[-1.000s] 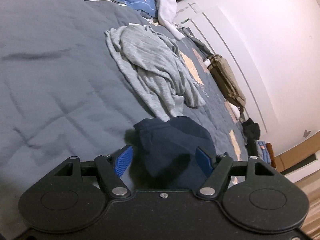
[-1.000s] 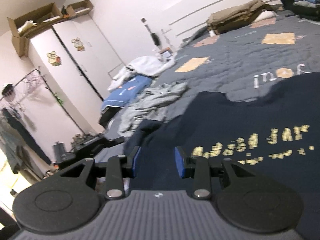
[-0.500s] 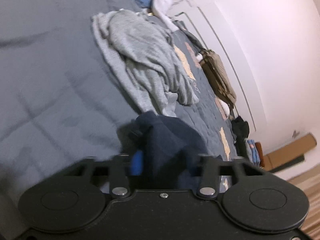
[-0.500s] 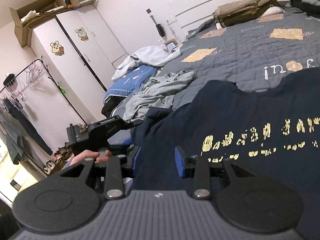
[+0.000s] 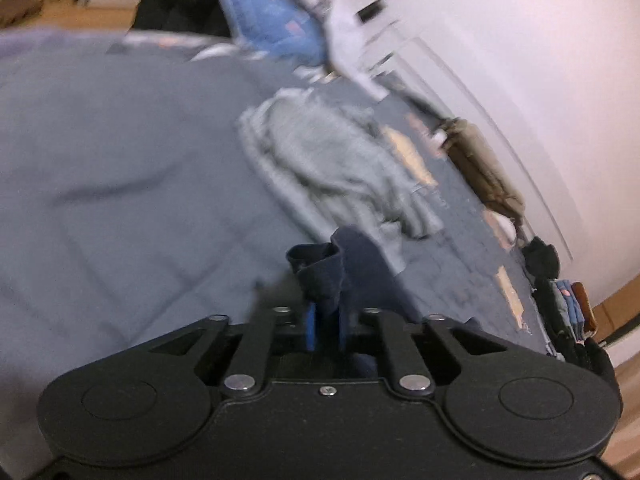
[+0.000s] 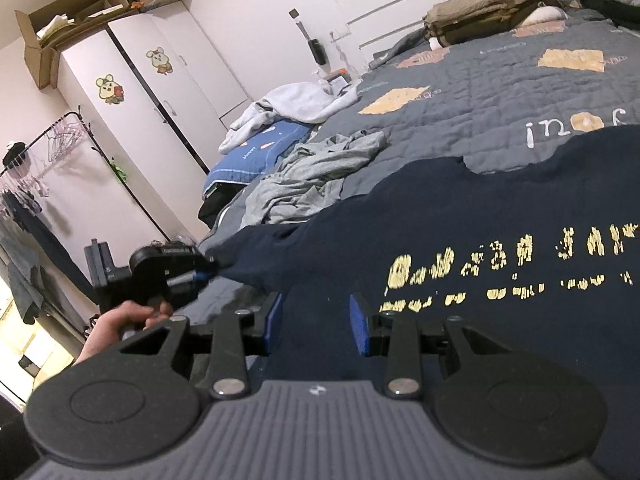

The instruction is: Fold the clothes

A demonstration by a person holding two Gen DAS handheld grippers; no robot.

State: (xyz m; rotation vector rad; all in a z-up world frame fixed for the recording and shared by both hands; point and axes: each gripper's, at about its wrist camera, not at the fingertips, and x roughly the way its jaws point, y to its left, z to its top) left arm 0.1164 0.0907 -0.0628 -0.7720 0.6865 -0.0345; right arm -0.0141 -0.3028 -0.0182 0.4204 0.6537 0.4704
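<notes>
A navy shirt (image 6: 480, 208) with yellow print lies spread on the grey quilt (image 6: 500, 80). My left gripper (image 5: 326, 326) is shut on the bunched end of its sleeve (image 5: 320, 268), which it holds a little off the bed. The right wrist view shows that same left gripper (image 6: 204, 270) pinching the sleeve tip, with a hand (image 6: 120, 320) on its handle. My right gripper (image 6: 316, 322) rests low over the shirt's near part. Its blue pads (image 6: 358, 330) stand apart with flat navy cloth showing between them, so no grip shows.
A crumpled grey garment (image 5: 332, 160) lies on the quilt just past the sleeve. Farther off are a blue pillow (image 6: 256, 152), a white garment (image 6: 296, 100) and a khaki folded pile (image 6: 480, 16). Folded clothes (image 5: 568, 304) are stacked at the bed's far edge. A wardrobe (image 6: 160, 92) stands beside it.
The left gripper's jaws closed on the navy sleeve and lifted it slightly, tilting the view up. The right gripper stayed where it was, pads unchanged.
</notes>
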